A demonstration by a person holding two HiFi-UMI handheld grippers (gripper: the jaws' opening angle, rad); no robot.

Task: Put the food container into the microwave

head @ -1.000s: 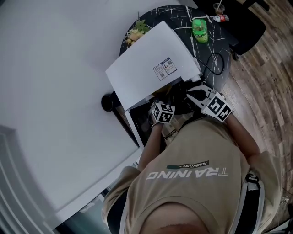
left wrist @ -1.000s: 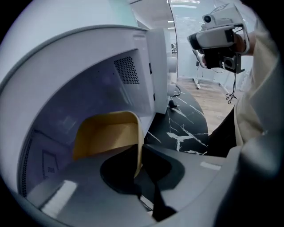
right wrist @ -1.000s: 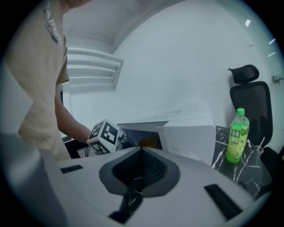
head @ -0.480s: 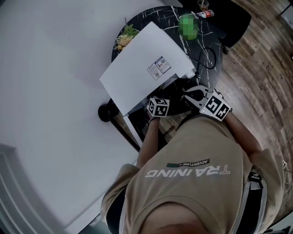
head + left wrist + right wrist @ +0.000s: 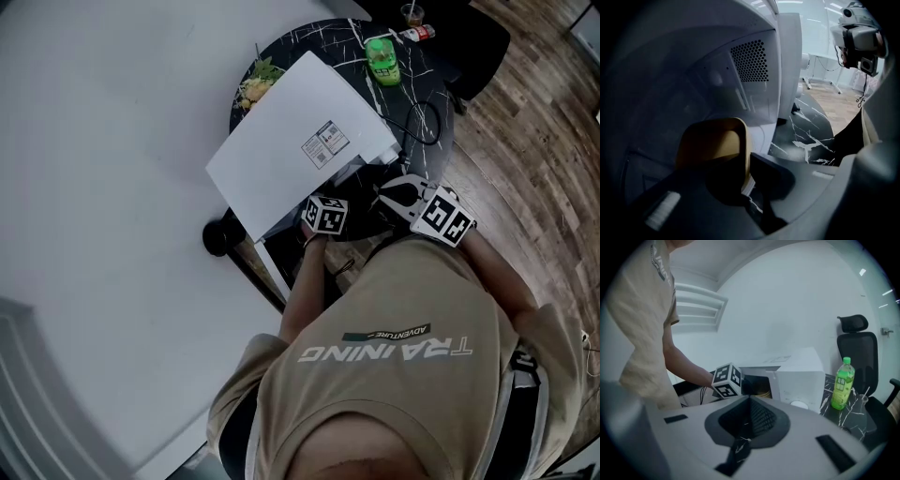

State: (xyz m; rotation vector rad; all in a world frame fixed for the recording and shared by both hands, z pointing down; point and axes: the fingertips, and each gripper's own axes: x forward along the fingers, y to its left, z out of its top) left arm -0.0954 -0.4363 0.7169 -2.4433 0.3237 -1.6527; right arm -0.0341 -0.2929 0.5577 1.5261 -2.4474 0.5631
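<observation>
Our left gripper [image 5: 746, 174] was clamped on the near wall of the yellow container [image 5: 711, 146], one jaw inside the tub and the other outside it, with the rim pinched between them. In the left gripper view the container sat inside the microwave [image 5: 292, 141], its far end deep in the grey cavity below the perforated vent panel [image 5: 751, 60]. We could not tell whether its base was touching the cavity floor. From the head view we saw only the left gripper's marker cube [image 5: 326, 214] at the mouth of the oven, with the jaws under the white top. The door [image 5: 267, 267] stood open toward our left. Our right gripper [image 5: 743, 434] was closed on nothing, its two pads pressed together, and it hung just to the right of the left one, in front of the microwave and apart from it. The right gripper view looked across at the oven's front, where a bit of yellow showed in the dark opening behind the cube. The microwave stood on a black marbled table [image 5: 427, 89]. A green bottle [image 5: 382, 58] stood upright on the table beyond the oven, a cable [image 5: 427, 122] lay looped beside it, and a plate of food [image 5: 251, 86] sat behind the oven's far corner. A black chair [image 5: 855, 350] stood past the table.
</observation>
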